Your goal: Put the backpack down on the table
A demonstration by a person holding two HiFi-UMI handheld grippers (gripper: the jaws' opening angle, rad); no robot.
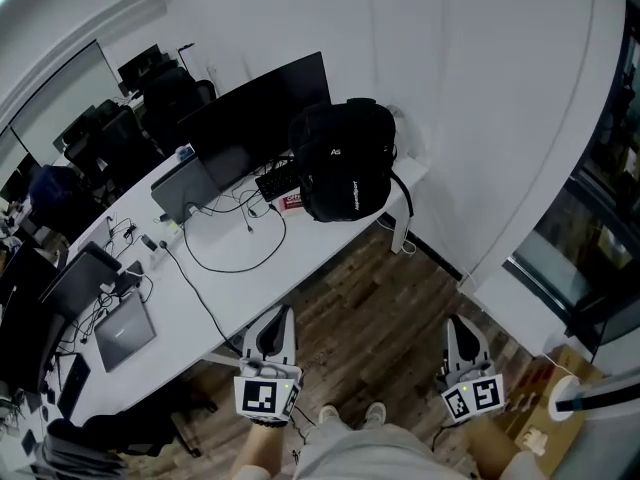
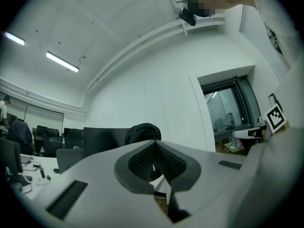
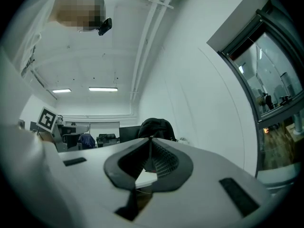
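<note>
Black backpack (image 1: 343, 163) on table (image 1: 310, 243), well beyond grippers (image 1: 285, 311) (image 1: 456, 321)

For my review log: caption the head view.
Backpack on the desk; left claw and right claw shut, empty, away from it.

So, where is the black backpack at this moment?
In the head view the backpack stands on the right end of the white table, right of the dark monitor.
</note>
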